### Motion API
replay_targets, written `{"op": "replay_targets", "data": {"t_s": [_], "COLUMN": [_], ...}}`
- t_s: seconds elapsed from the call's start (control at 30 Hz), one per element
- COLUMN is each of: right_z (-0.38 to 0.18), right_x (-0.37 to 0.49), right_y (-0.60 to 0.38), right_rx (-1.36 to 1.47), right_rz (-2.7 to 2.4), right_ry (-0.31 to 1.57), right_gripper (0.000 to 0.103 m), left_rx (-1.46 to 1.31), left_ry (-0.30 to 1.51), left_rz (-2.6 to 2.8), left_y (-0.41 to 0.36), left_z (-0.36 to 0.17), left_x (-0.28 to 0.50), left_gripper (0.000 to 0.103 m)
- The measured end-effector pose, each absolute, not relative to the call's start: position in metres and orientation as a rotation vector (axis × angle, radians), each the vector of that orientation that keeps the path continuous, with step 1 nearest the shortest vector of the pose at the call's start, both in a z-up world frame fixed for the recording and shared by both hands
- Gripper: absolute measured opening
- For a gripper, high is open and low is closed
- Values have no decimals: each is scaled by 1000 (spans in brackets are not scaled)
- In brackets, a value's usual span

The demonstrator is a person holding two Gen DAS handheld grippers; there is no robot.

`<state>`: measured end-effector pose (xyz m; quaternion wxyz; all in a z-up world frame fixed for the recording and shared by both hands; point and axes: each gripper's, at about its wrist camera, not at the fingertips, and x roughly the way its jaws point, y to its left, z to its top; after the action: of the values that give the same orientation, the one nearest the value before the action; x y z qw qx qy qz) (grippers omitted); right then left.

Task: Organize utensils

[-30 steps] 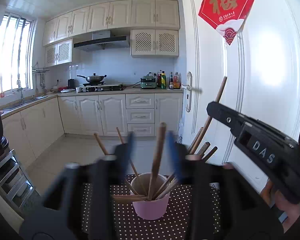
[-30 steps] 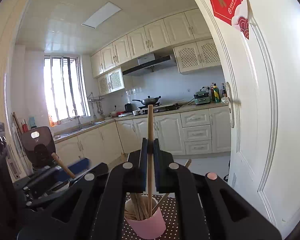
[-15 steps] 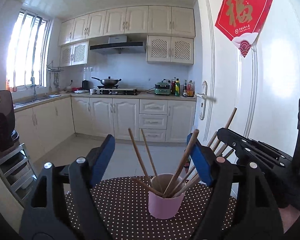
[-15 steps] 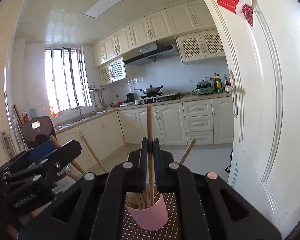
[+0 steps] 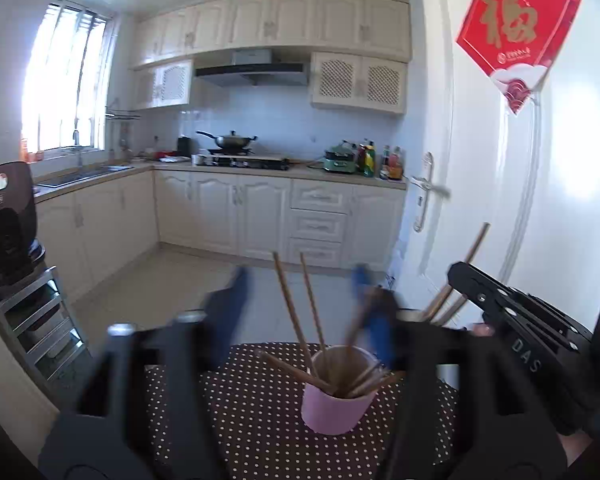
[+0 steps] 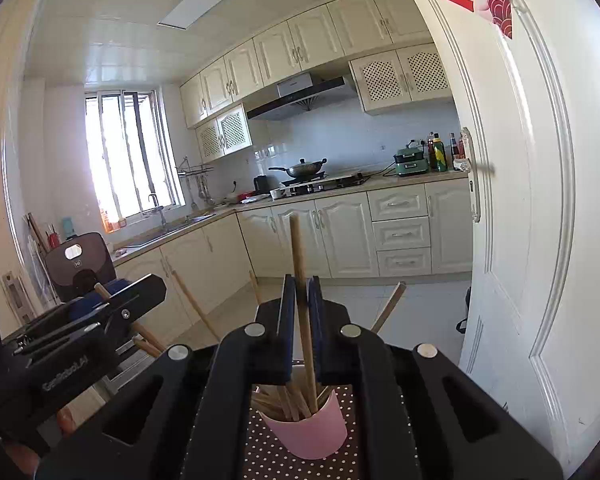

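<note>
Pink cup [image 5: 334,402] sits on the dark polka-dot surface [image 5: 236,412], wooden chopsticks [image 5: 296,320] fanned out inside it, some upright, some leaning over the rim.

Left gripper [image 5: 300,296]: its jaws have just been closing and are motion-blurred. In its own view the blue fingers [image 5: 230,304] still stand apart, two chopsticks rising between them and one lying against the right-hand finger; pads don't visibly press anything, so not gripping yet (blur makes contact hard to read). In the right wrist view this gripper shows at the left edge, a chopstick tip poking up beside its blue pad.

Right gripper [image 6: 302,304]: narrow, clamped on a single chopstick [image 6: 298,248] that stands near upright, top end well above the fingers, lower end down inside the cup [image 6: 306,432]. In the left wrist view the same gripper [image 5: 458,280] comes in from the right, that stick slanting up past it.

Behind: cream kitchen cabinets, wok [image 5: 234,141] on the stove, white door [image 5: 548,184] with a red paper sign [image 5: 518,28].
</note>
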<state>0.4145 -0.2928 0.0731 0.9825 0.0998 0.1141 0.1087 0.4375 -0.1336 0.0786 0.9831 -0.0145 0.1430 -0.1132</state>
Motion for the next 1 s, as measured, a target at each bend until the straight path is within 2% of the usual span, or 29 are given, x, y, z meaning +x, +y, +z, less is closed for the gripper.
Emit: {"op": "replay_targets", "data": {"t_s": [0.07, 0.1, 0.57, 0.63, 0.67, 0.7, 0.73, 0.77, 0.93, 1.0], "right_z": [73, 73, 75, 76, 76, 77, 77, 78, 82, 85], "right_x": [413, 413, 411, 410, 410, 408, 407, 406, 398, 391], "right_y": [-291, -291, -289, -288, -288, -288, -288, -290, -289, -288], "right_rx": [194, 192, 183, 182, 180, 180, 182, 186, 179, 178], "right_rz": [216, 220, 225, 227, 222, 221, 216, 217, 204, 204], "right_ry": [228, 228, 243, 249, 250, 249, 248, 247, 240, 233], "right_gripper": [7, 7, 8, 13, 20, 22, 24, 25, 30, 31], "left_rx": [-29, -26, 20, 26, 25, 22, 17, 9, 5, 5], "left_ry": [310, 312, 350, 353, 354, 352, 335, 314, 315, 309], "left_rz": [-260, -270, -306, -302, -300, -296, -275, -270, -262, -250], "left_y": [-134, -135, -149, -148, -148, -147, -144, -142, -132, -127], "left_z": [76, 75, 65, 66, 67, 68, 69, 70, 76, 78], "left_x": [438, 439, 439, 438, 437, 435, 432, 429, 419, 414], "left_gripper": [13, 6, 7, 11, 22, 48, 56, 59, 59, 65]}}
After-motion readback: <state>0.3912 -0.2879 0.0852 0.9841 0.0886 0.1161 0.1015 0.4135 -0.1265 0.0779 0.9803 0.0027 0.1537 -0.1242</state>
